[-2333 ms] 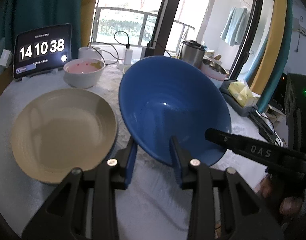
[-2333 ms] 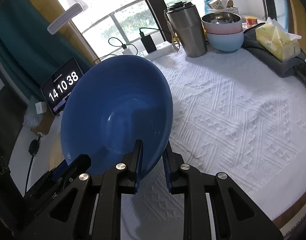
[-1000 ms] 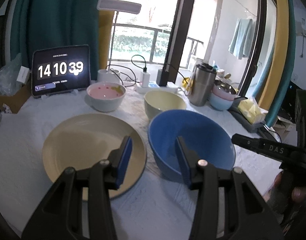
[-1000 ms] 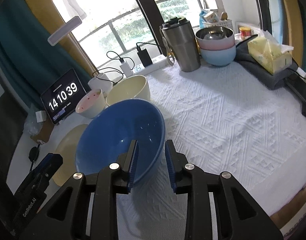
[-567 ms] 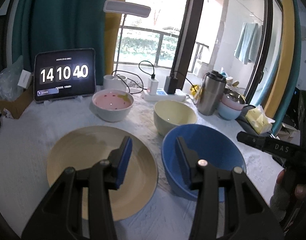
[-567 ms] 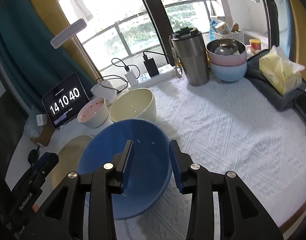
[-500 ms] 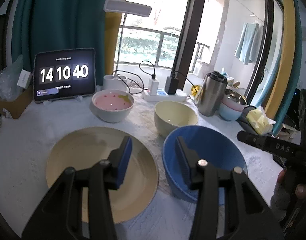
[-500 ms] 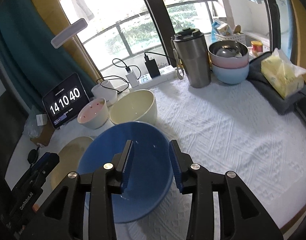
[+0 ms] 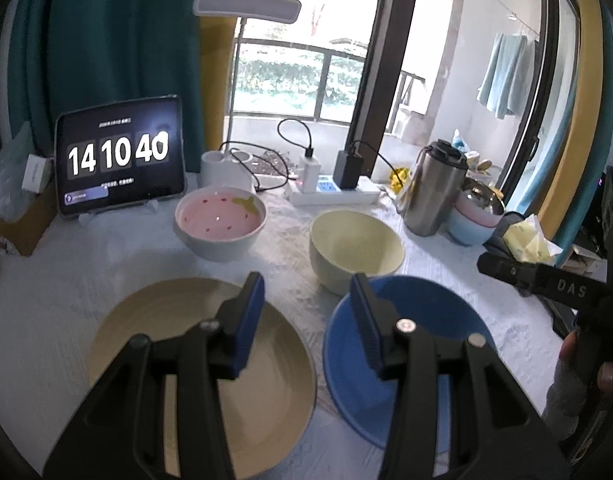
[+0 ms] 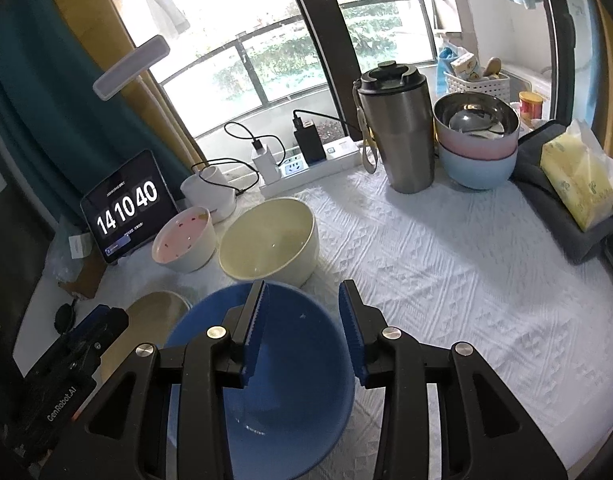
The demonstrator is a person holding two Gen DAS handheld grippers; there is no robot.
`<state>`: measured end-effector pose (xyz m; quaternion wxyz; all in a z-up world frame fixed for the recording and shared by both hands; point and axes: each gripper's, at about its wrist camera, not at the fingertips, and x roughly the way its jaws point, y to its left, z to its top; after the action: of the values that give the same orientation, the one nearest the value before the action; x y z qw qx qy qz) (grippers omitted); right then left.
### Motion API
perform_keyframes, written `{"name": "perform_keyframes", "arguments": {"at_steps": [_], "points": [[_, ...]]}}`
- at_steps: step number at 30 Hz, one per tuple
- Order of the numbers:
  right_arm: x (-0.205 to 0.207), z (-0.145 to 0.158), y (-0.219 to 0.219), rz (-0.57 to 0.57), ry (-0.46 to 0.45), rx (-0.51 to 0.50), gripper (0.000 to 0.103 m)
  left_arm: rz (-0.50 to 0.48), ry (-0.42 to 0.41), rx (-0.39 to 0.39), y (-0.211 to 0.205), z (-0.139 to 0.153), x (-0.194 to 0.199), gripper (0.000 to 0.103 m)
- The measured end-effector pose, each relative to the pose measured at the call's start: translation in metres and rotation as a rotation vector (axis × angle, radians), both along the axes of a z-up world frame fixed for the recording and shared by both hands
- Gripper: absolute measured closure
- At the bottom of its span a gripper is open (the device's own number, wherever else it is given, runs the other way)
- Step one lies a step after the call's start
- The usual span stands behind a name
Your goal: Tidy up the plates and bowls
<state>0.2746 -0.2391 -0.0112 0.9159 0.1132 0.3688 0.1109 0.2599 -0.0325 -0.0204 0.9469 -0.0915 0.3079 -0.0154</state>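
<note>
We judge that the step in hand is to choose the next piece to stack, because the blue bowl (image 10: 266, 364) already sits on the worktop (image 10: 446, 264) and neither claw holds anything. To do it well, we should take the cream bowl (image 10: 268, 238), which stands just behind the blue one, by its rim, with one finger inside and one outside. We should lift it straight up before we carry it over the blue bowl, so that the two rims do not knock. The cream bowl looks smaller than the blue one, so it should nest inside. The pink bowl (image 9: 220, 222) could go in after it. The tan plate (image 9: 202, 376) lies flat just beside the blue bowl, on its left, and it is better to leave it as the base of its own pile.

The left claw (image 9: 306, 312) is spread wide and empty. It hovers above the gap between the plate and the blue bowl and touches neither of them. The right claw (image 10: 302, 324) is also spread wide and empty. It hangs over the far rim of the blue bowl, with the left finger above the inside and the right finger above the cloth, and we see no contact.
</note>
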Motion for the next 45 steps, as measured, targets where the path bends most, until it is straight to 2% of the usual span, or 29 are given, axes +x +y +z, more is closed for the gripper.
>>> {"name": "perform_keyframes", "arguments": {"at_steps": [10, 19, 22, 26, 28, 33, 40, 44, 45], "points": [[0.044, 0.003, -0.001, 0.033, 0.002, -0.039, 0.063, -0.038, 0.062, 0.022, -0.004, 0.005, 0.051, 0.057], [0.087, -0.010, -0.006, 0.074, 0.056, -0.029, 0.063, -0.081, 0.141, 0.011, -0.020, -0.011, 0.098, 0.057], [0.100, -0.014, -0.006, 0.086, 0.072, -0.012, 0.063, -0.113, 0.168, -0.016, -0.022, -0.017, 0.111, 0.057], [0.116, -0.021, -0.002, 0.119, 0.096, 0.006, 0.063, -0.134, 0.229, -0.017, -0.021, -0.025, 0.129, 0.057], [0.124, -0.027, -0.002, 0.143, 0.123, 0.039, 0.063, -0.132, 0.256, -0.025, -0.019, -0.029, 0.138, 0.057], [0.151, -0.049, 0.000, 0.166, 0.288, 0.116, 0.063, -0.127, 0.335, -0.054, -0.019, -0.044, 0.156, 0.057], [0.164, -0.068, 0.017, 0.233, 0.410, 0.102, 0.063, -0.129, 0.440, -0.080, -0.014, -0.063, 0.169, 0.057], [0.171, -0.080, 0.028, 0.263, 0.482, 0.028, 0.063, -0.164, 0.475, -0.022, -0.020, -0.071, 0.175, 0.057], [0.172, -0.084, 0.031, 0.277, 0.502, 0.022, 0.063, -0.174, 0.494, -0.027, -0.021, -0.075, 0.177, 0.057]]}}
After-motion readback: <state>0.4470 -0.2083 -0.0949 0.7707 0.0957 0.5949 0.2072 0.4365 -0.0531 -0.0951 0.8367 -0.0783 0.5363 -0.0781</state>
